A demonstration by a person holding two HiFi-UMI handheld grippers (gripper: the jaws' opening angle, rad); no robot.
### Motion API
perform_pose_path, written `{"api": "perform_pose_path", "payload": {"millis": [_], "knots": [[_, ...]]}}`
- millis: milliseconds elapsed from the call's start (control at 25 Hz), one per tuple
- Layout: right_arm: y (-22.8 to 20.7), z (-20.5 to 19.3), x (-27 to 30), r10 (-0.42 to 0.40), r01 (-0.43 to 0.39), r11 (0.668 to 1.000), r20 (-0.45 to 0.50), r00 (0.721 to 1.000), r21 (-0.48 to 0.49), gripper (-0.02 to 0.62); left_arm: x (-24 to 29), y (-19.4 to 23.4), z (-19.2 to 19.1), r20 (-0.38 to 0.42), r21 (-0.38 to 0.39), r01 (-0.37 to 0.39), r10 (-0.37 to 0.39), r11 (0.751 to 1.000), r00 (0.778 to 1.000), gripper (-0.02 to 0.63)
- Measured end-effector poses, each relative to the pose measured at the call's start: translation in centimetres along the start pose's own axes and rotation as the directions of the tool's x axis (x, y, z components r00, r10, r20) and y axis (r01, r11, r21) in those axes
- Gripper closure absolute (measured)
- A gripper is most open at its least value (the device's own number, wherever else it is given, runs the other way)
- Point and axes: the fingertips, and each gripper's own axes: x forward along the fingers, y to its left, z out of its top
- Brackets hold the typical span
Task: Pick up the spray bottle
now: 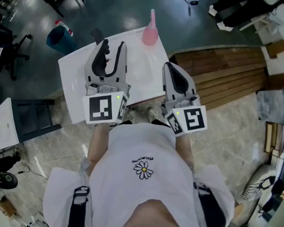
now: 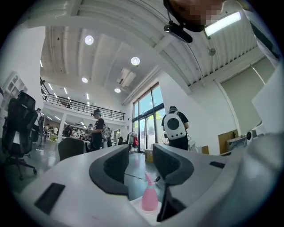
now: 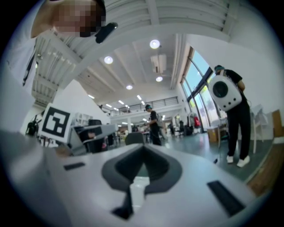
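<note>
Pink spray bottle [image 1: 150, 28] stood upright at the far edge of the counter [image 1: 134, 70], well ahead of our left gripper [image 1: 113, 44], whose fingers [image 2: 116, 166] were parted and empty; those of our right gripper [image 1: 169, 66] were closed together. We judged the bottle light, rigid and smooth, best gripped round its body.

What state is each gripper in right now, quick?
Left gripper: open, nothing between the jaws.
Right gripper: shut, holding nothing.

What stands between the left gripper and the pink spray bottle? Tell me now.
Nothing visible. The left gripper, jaws apart, hangs over the white table; only bare tabletop lies between it and the pink spray bottle at the far edge.
</note>
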Motion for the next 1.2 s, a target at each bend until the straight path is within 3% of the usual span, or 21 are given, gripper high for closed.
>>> {"api": "perform_pose_path", "payload": {"millis": [120,320,520,840,1200], "knots": [[-1.2,-0.4,-0.6,-0.026,0.026,0.999,-0.009,1.000,0.019,0.566,2.4,-0.6,-0.8,-0.038,-0.027,0.033,-0.034,0.999,0.999,0.382],[-2.9,-0.7,-1.6,-0.066,0.067,0.997,-0.017,0.998,0.031,0.566,6.3,-2.5,-3.1,-0.092,-0.032,0.086,-0.088,0.996,0.992,0.356],[-4.5,-1.1,-2.2,-0.104,0.105,0.994,-0.028,0.994,0.042,0.566,10.4,-3.5,-6.9,-0.178,-0.032,0.070,-0.075,0.997,0.981,0.290],[-6.4,-2.2,-2.7,-0.147,0.151,0.987,-0.065,0.987,0.062,0.566,15.0,-4.9,-12.1,-0.289,-0.057,0.115,-0.126,0.992,0.949,0.277],[-8.1,-3.5,-2.8,-0.192,0.200,0.978,-0.103,0.976,0.067,0.566,18.6,-5.2,-18.3,-0.426,-0.102,0.136,-0.167,0.985,0.889,0.259]]}}
